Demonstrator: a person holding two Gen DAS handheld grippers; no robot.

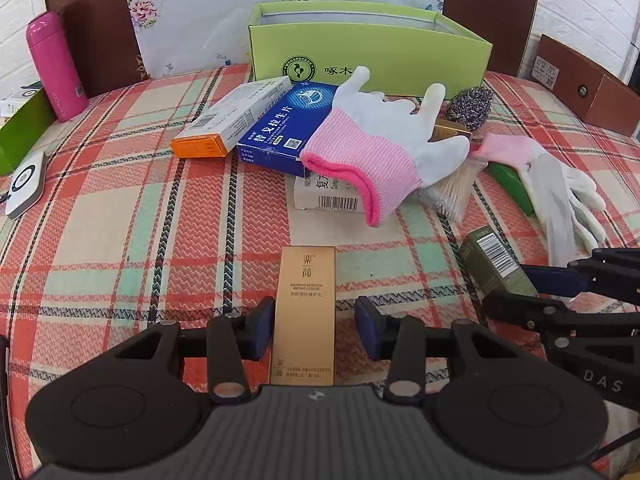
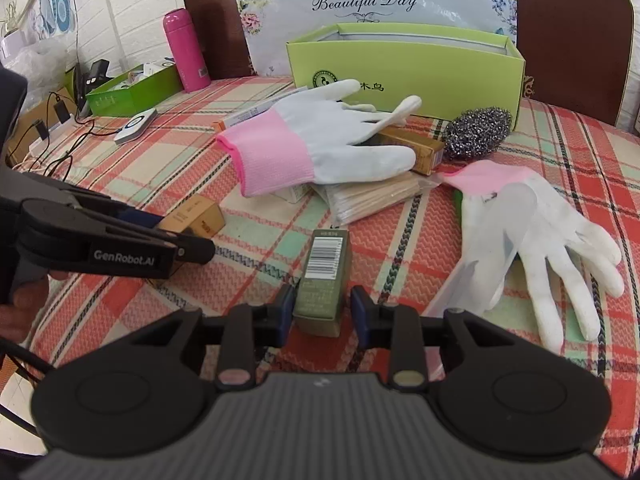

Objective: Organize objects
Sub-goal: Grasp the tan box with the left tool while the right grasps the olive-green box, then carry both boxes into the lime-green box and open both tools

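A gold box (image 1: 304, 316) is straddled by the wide left gripper (image 1: 314, 322), a green box (image 2: 322, 280) by the wide right gripper (image 2: 322, 310); closing is probably needed next.

Glove (image 1: 380, 136) atop boxes (image 1: 276, 128), before open carton (image 1: 368, 56)

Bare plaid worktop (image 1: 120, 216) open on left, easy reach. Straight ahead, glove (image 1: 384, 140) draped over box pile (image 1: 276, 128) blocks way to green box (image 1: 372, 56). Second glove (image 2: 540, 240) clutters right side.
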